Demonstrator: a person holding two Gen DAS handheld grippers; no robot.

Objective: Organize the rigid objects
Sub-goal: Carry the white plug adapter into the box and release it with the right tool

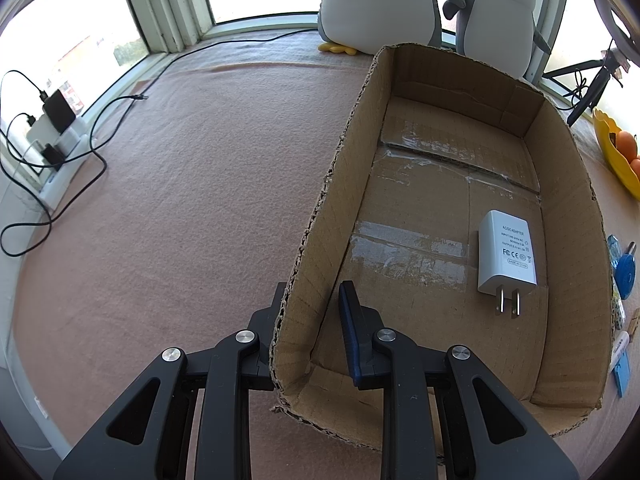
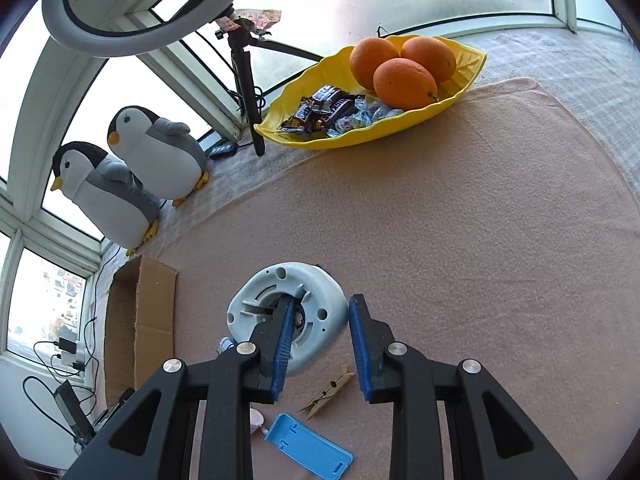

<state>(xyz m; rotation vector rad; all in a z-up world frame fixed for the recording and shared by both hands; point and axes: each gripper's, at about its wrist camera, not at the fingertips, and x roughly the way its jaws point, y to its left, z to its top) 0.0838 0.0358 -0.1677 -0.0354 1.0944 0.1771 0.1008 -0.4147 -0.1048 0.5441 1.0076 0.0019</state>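
The left gripper point(image 1: 314, 320) pinches the near-left wall of the cardboard box point(image 1: 328, 184), one finger on each side. Inside, toward two o'clock, the white adapter point(image 1: 506, 254) lies flat, prongs pointing near. The right gripper point(image 2: 320, 340) clamps the pale round device's point(image 2: 316, 292) rim, its left finger inside the central hollow.
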